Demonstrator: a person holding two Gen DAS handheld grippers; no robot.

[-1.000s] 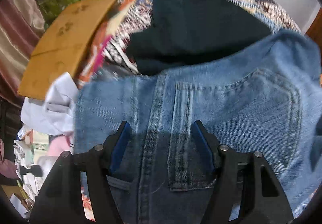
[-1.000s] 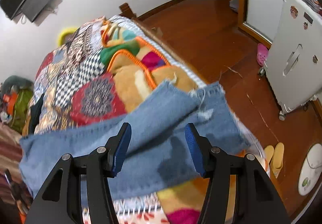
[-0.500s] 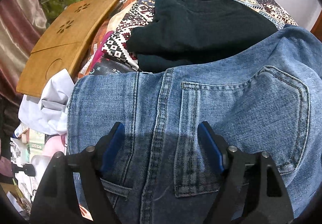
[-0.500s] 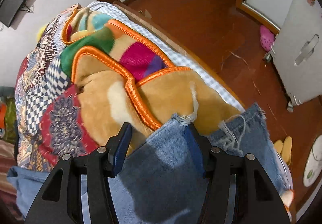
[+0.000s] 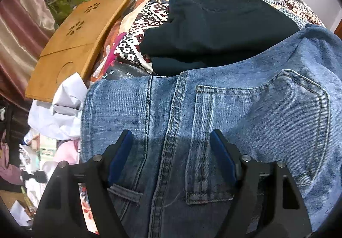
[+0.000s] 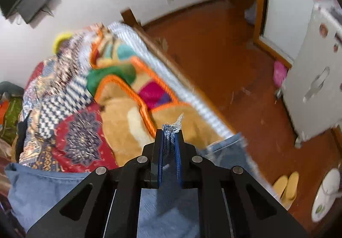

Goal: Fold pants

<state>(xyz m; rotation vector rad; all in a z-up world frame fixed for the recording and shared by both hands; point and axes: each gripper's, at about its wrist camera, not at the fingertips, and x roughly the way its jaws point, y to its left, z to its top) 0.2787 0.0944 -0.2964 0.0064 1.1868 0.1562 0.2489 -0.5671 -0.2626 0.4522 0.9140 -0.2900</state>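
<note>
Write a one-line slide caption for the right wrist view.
Right tongs shut on the frayed hem of the blue jeans, lifted above a bed with patterned quilts.

Left wrist view close above jeans (image 5: 245, 109) seat, right wrist view facing bed foot, both sharing jeans

A dark folded garment (image 5: 213, 22) is lying on the patterned quilt (image 5: 139, 30). A wooden lap tray (image 5: 72, 45) is resting beside it. A white cabinet (image 6: 314, 92) is standing on the wooden floor (image 6: 213, 49), near yellow slippers (image 6: 286, 184).
</note>
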